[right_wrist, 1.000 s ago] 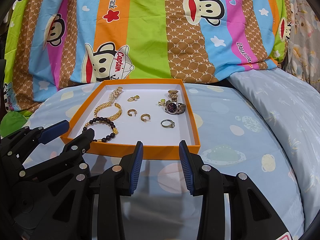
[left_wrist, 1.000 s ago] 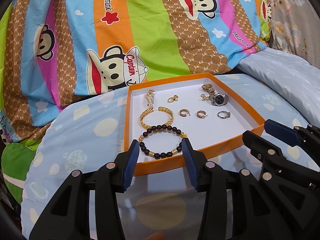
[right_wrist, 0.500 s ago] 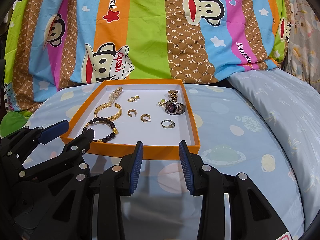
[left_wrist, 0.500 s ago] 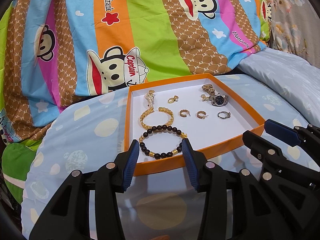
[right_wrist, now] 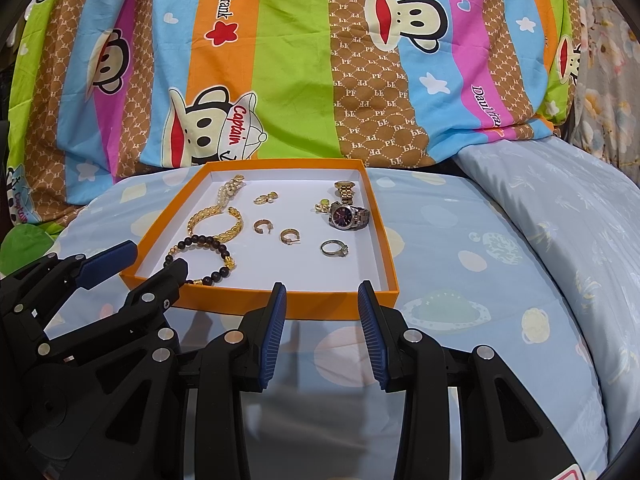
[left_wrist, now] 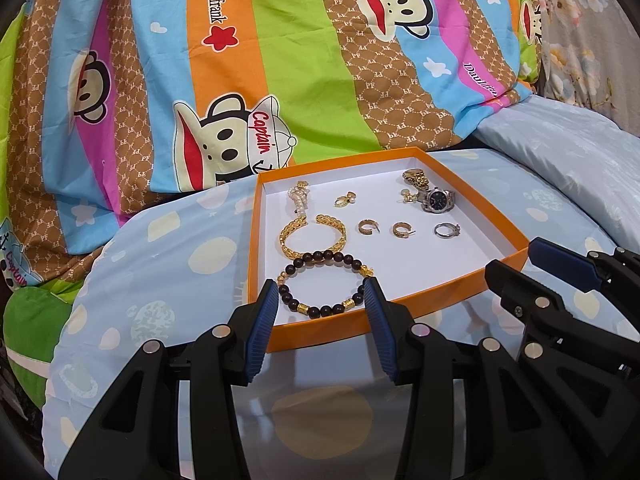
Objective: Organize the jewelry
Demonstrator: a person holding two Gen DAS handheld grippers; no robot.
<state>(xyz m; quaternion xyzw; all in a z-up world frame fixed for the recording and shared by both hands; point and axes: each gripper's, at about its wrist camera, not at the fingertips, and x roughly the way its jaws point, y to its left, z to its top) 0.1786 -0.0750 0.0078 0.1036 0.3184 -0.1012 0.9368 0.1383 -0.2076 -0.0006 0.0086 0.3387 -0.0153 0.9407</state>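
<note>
While both grippers hung over the bed, the left gripper and right gripper held their jaws wide with nothing between them. Just beyond them sat the orange tray, and the dark beaded bracelet lay inside its near edge, straight ahead of the left jaws, untouched.

A shallow cardboard tray is orange outside, white inside. Near left in it lies a dark-brown bead bracelet with gold spacers. The far quilt carries bright stripes and cartoon monkeys; the pale-blue sheet shows planets.
</note>
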